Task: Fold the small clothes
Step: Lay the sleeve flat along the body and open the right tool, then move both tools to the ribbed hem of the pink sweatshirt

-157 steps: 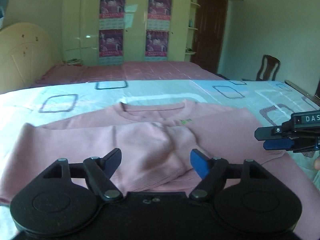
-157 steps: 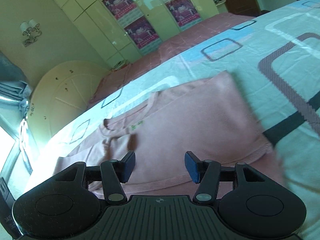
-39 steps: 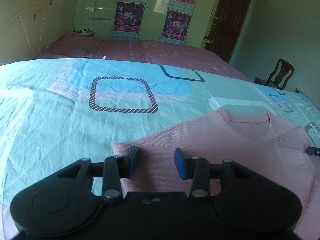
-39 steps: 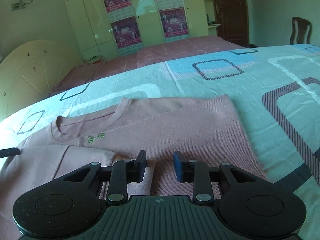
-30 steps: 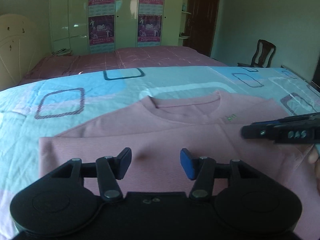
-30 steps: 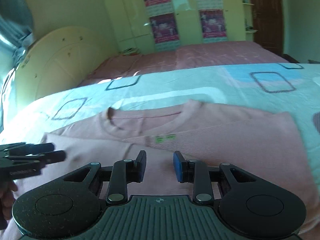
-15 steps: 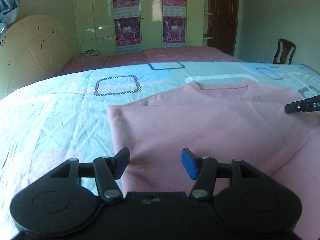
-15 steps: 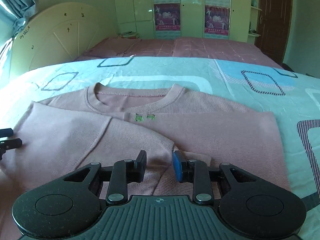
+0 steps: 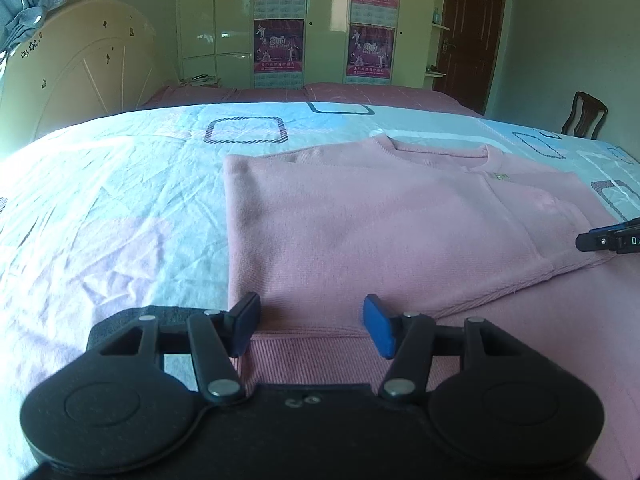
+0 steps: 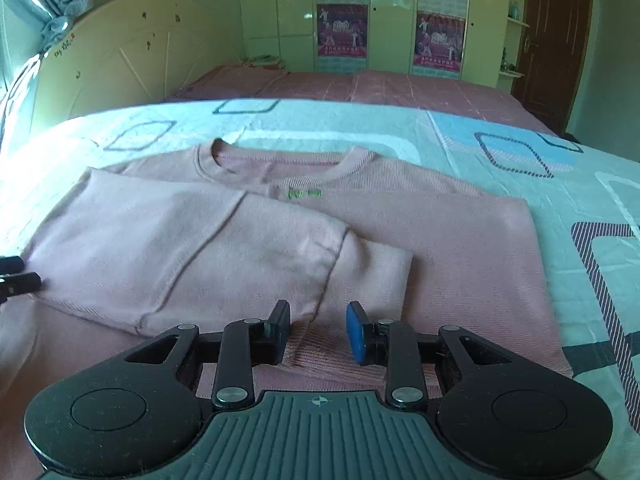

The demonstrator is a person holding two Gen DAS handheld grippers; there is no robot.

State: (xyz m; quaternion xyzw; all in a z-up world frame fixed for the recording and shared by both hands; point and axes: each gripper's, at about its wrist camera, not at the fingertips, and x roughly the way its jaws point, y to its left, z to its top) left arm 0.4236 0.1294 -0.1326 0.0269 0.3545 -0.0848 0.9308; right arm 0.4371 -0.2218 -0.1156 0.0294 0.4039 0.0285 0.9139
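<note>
- You're holding the left gripper (image 9: 311, 326) low in the left wrist view, jaws spread wide and gripping nothing. One finger has a black pad, the other a blue one, and both are hanging just over the ribbed hem band near the bottom of the frame.
- The pink sweater (image 9: 360, 216) is lying flat on the bedsheet (image 9: 112, 208), filling the middle and right of that view. It's a soft, fine-ribbed knit with a round collar up top and a tiny green tag just under it.
- Its left side is sitting folded over the body, making a straight vertical edge running down the center-left of the frame.
- Your right gripper (image 10: 318, 330) is sitting at the bottom center of the right wrist view, jaws parted by a narrower gap with nothing between them; the blue pad is on the right finger. It's hovering over the hem of the sweater (image 10: 460, 248), right by the cuff of the folded sleeve.
- That sleeve is lying diagonally across the chest, a bit rumpled around the cuff seam, ending in a blunt rounded end at center frame.
- The sheet (image 10: 520, 152) is looking thin and creased, pale blue and white with rounded-square outlines in dark stripes.
- Tips of the other gripper are poking in at the left edge (image 10: 18, 276) here, and at the right edge (image 9: 610, 238) of the left view.
- Glossy wardrobe doors (image 10: 394, 16) with purple posters are filling the upper background.
</note>
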